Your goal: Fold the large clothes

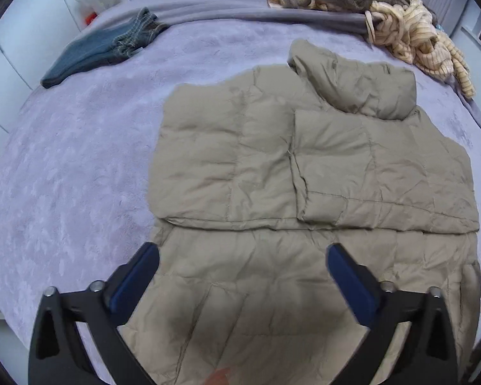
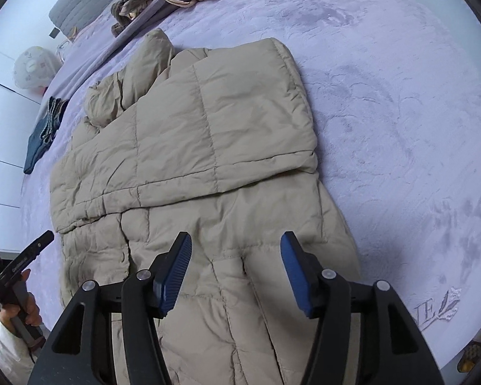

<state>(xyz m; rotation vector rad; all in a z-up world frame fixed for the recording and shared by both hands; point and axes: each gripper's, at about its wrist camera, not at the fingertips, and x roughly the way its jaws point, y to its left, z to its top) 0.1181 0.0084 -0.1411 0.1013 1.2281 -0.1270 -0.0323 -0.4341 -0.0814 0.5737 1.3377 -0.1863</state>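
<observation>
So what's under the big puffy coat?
The puffy coat lies on the purple blanket, which shows all around it. Its sleeves are folded on top. Anything beneath the coat is covered.

One beige quilted puffer jacket (image 1: 272, 166), one folded blue denim garment (image 1: 96, 54) and two blue-padded grippers are counted: left gripper (image 1: 243, 256), right gripper (image 2: 235, 247).

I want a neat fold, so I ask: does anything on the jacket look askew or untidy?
The jacket lies mostly flat with both sleeves folded in. Only the hood looks askew: it is bunched and leans to one side. Both grippers, left and right, are open above the hem.
</observation>
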